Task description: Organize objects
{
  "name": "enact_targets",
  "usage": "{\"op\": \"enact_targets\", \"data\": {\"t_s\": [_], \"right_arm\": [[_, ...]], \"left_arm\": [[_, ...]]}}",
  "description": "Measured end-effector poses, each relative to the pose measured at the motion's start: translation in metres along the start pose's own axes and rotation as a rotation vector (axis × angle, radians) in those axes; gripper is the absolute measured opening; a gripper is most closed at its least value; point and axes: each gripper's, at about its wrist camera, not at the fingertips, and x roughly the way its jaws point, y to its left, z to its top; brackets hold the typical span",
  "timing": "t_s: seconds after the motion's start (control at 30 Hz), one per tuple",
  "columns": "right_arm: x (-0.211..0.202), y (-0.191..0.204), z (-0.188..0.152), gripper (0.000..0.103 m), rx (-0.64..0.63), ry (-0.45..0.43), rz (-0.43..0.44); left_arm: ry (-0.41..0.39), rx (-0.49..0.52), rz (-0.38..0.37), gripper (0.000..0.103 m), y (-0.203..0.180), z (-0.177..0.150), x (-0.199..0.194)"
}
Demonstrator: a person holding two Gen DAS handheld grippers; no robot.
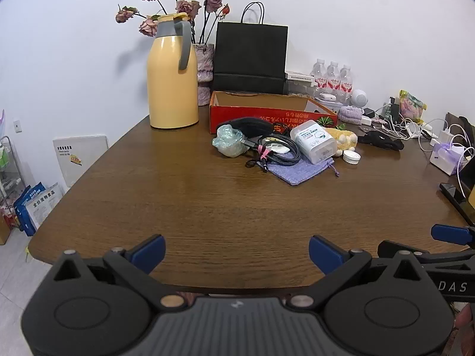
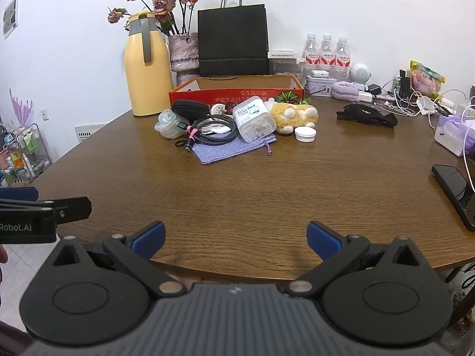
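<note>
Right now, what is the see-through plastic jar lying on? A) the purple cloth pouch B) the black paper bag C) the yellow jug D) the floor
A: the jar lies on its side with its end on the purple pouch.

A brown wooden table (image 1: 207, 207) stands against a plain white wall (image 1: 356, 14). The floor (image 1: 14, 267) has pale tiles, and a wire rack (image 2: 29, 148) stands at left.

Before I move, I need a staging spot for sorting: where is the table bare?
Bare: the wooden table from its near edge to the purple pouch. Crowded: the heap before the red box, and the cables far right.
</note>
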Motion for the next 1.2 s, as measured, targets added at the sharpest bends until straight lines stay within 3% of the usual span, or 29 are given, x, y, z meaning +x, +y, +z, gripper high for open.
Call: {"op": "enact_targets", "data": {"t_s": [1.0, 1.2], "right_arm": [[0.007, 0.000, -0.001, 0.103, 0.000, 0.026, 0.006], [0.014, -0.002, -0.001, 0.103, 0.020, 0.028, 0.073]], "left_arm": [[0.012, 0.009, 0.006, 0.103, -0.001, 0.000, 0.002], [0.009, -0.016, 0.009, 0.102, 0.004, 0.003, 0.010]]}}
